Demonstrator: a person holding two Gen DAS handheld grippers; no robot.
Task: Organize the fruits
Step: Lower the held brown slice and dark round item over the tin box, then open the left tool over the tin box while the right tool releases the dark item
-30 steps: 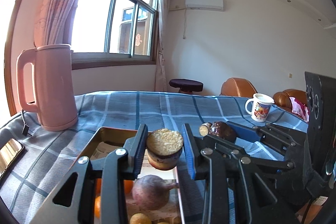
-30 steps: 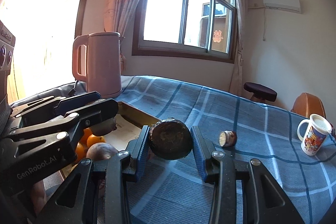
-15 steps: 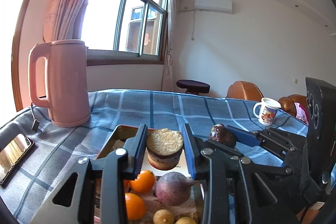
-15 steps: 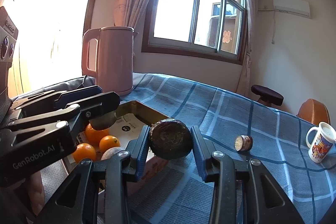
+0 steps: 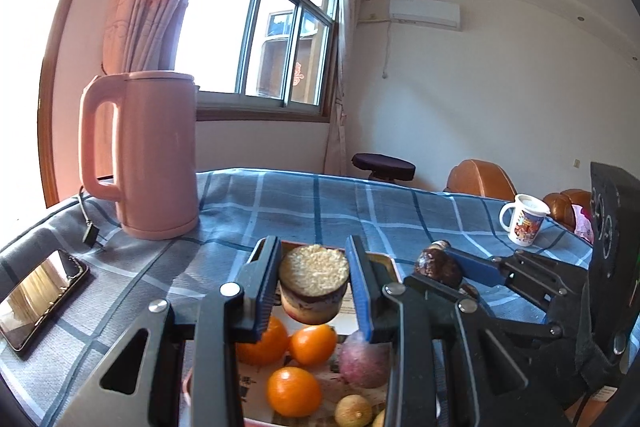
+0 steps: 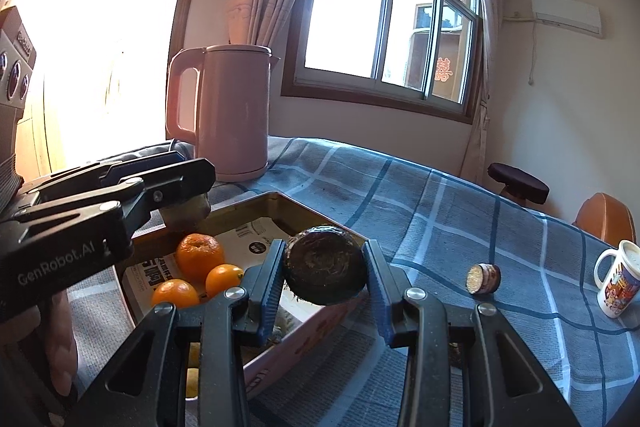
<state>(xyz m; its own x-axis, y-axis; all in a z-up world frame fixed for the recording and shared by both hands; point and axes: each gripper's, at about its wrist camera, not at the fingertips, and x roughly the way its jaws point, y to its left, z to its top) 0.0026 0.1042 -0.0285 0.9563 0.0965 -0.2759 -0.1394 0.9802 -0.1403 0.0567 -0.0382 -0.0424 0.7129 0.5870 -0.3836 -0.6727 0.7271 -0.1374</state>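
Note:
My left gripper [image 5: 314, 287] is shut on a cut fruit piece [image 5: 314, 283] with a pale grainy face and dark purple rind, held above the metal tray [image 5: 386, 261]. The tray holds three oranges [image 5: 294, 391], a purple round fruit [image 5: 364, 361] and small yellow fruits [image 5: 354, 411]. My right gripper [image 6: 325, 279] is shut on a dark round fruit [image 6: 325, 269], held over the tray's right rim [image 6: 320, 219]. The left gripper also shows in the right wrist view [image 6: 186, 211], and the right gripper in the left wrist view [image 5: 438, 265]. Another cut piece [image 6: 483, 278] lies on the cloth.
A pink kettle [image 5: 140, 155] stands at the back left on the blue checked tablecloth [image 5: 320, 203]. A phone [image 5: 38, 291] lies at the left. A printed mug [image 5: 524, 219] stands at the far right. Chairs and a stool stand beyond the table.
Both grippers pulled back toward me and over the tray with their fruits still held. More of the tray's oranges now show.

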